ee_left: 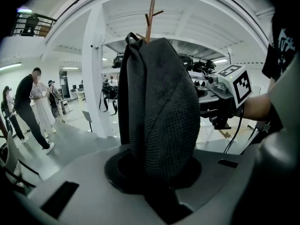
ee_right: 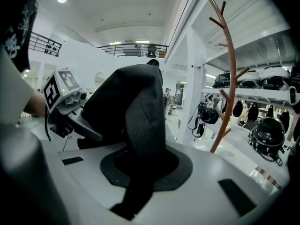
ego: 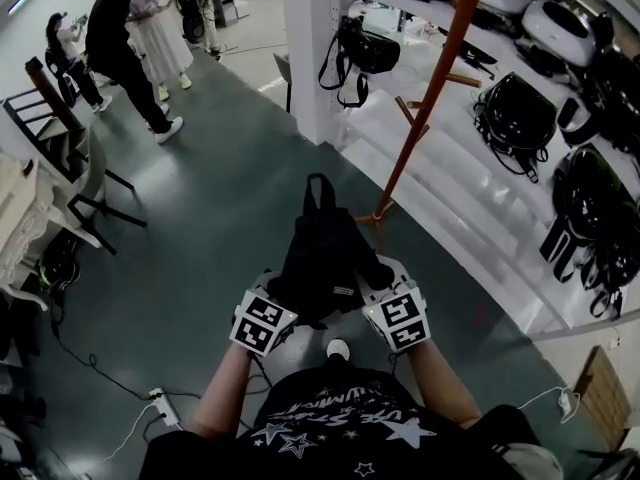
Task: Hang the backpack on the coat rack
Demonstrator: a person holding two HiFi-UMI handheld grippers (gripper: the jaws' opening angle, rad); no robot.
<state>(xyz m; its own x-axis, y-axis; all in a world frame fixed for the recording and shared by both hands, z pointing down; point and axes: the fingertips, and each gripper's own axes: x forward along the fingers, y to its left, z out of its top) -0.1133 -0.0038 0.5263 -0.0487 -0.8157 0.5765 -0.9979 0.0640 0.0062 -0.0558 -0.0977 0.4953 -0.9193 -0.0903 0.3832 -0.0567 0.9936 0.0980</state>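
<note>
1. Two people [ego: 130, 43] stand on the green floor [ego: 210, 218] at 11 o'clock in the head view. A chair [ego: 90, 183] sits at 9 o'clock beside a pale table [ego: 20, 228], and a power strip [ego: 160, 405] lies on the floor at 7 o'clock.
2. At 12 o'clock stands a white pillar [ego: 312, 58] with a black bag [ego: 362, 50] hanging on it. Shelves [ego: 470, 178] carrying dark headsets fill the area from 1 to 3 o'clock.
3. The coat rack [ego: 432, 93], an orange-brown pole with short pegs, rises at 1 o'clock. Its foot is near the backpack's top loop, and nothing stands between them.
4. The black backpack [ego: 322, 258] is held off the floor in front of the person, between the two grippers, with its loop pointing to 12 o'clock.
5. The fingers of the left gripper [ego: 280, 296] are nearly together, pinching the backpack's fabric at its 8 o'clock side.
6. The fingers of the right gripper [ego: 384, 280] are likewise almost closed on a fold of the backpack at its 4 o'clock side.
7. Only the head view shows the rack's foot and the floor. The left gripper view shows just the rack's forked tip above the backpack. The right gripper view shows the rack's curved upper stem and pegs at 2 o'clock, beside the shelves.
</note>
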